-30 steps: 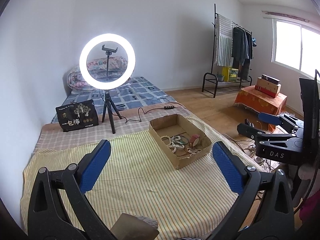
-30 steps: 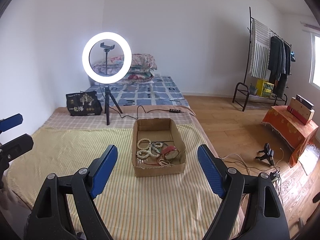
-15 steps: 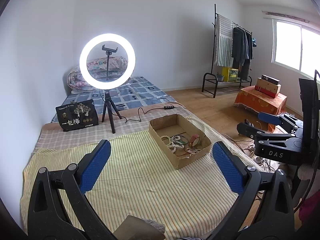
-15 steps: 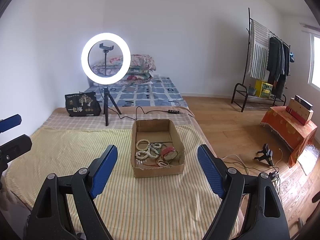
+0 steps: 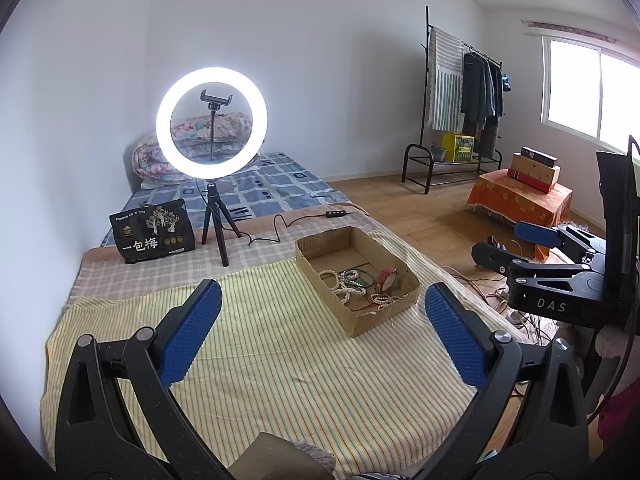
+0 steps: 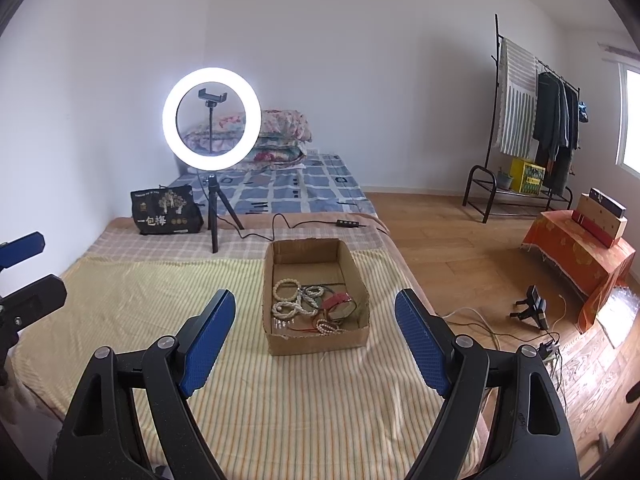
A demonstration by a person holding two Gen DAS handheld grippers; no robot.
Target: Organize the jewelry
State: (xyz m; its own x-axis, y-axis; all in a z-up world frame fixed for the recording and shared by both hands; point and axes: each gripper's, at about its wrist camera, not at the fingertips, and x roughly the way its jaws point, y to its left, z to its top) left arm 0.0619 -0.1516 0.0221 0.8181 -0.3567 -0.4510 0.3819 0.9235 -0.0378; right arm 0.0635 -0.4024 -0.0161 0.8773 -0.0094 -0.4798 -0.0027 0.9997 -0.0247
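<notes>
Now your left gripper [image 5: 320, 316] and right gripper [image 6: 316, 328] gape wide, empty, above the striped blanket [image 6: 160, 300], whose right edge carries a cardboard box [image 6: 316, 338] of tangled bead bracelets [image 6: 296, 304].

Cardboard box [image 6: 316, 300] sits on the striped blanket [image 6: 140, 304] covering the near end of the bed [image 6: 280, 196], toward its right edge. Inside the box, at its near half: a heap of bead bracelets [image 6: 298, 300], with cords to their right. Behind the box, a ring light [image 6: 211, 118] on a tripod stands on the bed; its cable [image 6: 280, 224] runs right toward the bed edge. Left of the tripod, a printed bag [image 6: 166, 211] stands upright. Folded quilts [image 6: 280, 136] lie at the far end by the wall. Right of the bed, on the floor: a clothes rack [image 6: 532, 120] far back, a draped low stand [image 6: 580, 256] nearer.
</notes>
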